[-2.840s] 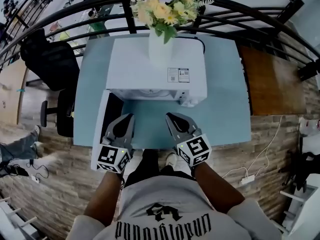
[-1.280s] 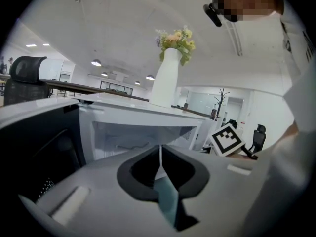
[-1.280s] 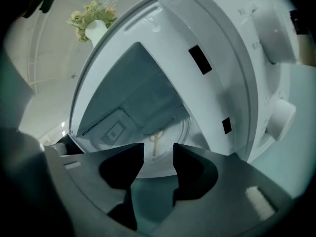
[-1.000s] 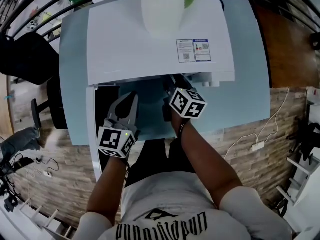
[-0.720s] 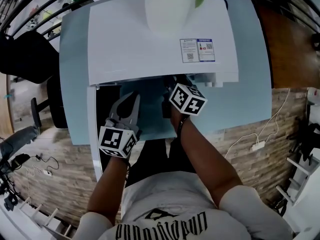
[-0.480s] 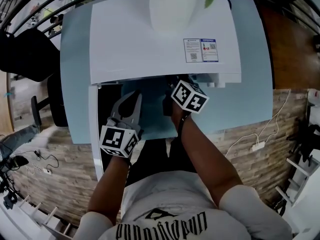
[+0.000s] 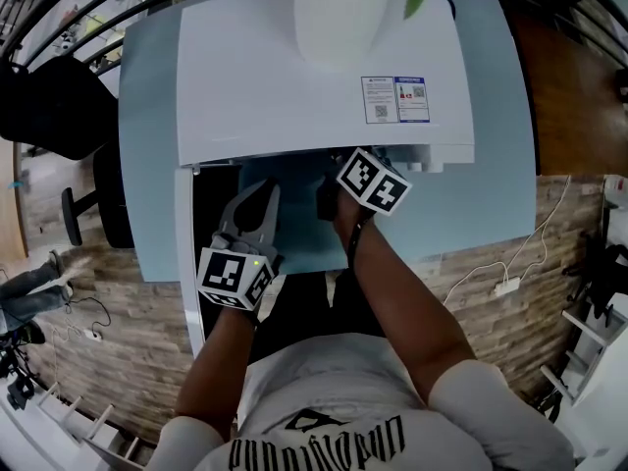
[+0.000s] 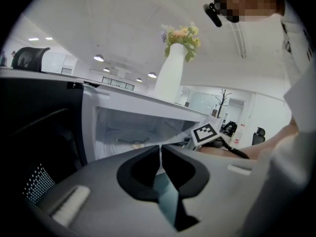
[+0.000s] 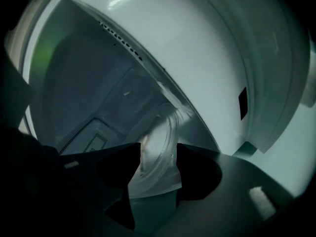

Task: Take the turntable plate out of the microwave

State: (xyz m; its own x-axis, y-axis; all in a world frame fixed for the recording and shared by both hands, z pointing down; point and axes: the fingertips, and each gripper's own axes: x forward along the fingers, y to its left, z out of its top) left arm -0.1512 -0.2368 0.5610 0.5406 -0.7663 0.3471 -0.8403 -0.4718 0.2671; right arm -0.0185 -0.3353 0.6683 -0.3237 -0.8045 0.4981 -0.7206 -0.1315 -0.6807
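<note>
The white microwave [image 7: 324, 77] stands on a pale blue table [image 7: 491, 194] with its door [image 7: 184, 263] swung open to the left. The clear glass turntable plate [image 9: 162, 132] lies inside on the cavity floor. My right gripper [image 9: 158, 154] reaches into the cavity, rolled to one side, jaws open with the plate's near rim between them and no pad pressing on it. In the head view only its marker cube [image 7: 373, 182] shows below the microwave's front edge. My left gripper [image 7: 261, 192] hovers in front of the opening, shut and empty; in its own view the left gripper [image 8: 160, 149] faces the cavity [image 8: 131, 130].
A white vase [image 7: 343, 13] of flowers stands on top of the microwave. The open door's dark inner face [image 8: 39, 132] lies close on the left of my left gripper. A black office chair [image 7: 49, 116] stands beyond the table's left edge. The table's front edge is just behind both hands.
The right gripper has gone from in front of the microwave into the cavity and rolled a little over the last second. The left gripper has stayed where it was, shut.
</note>
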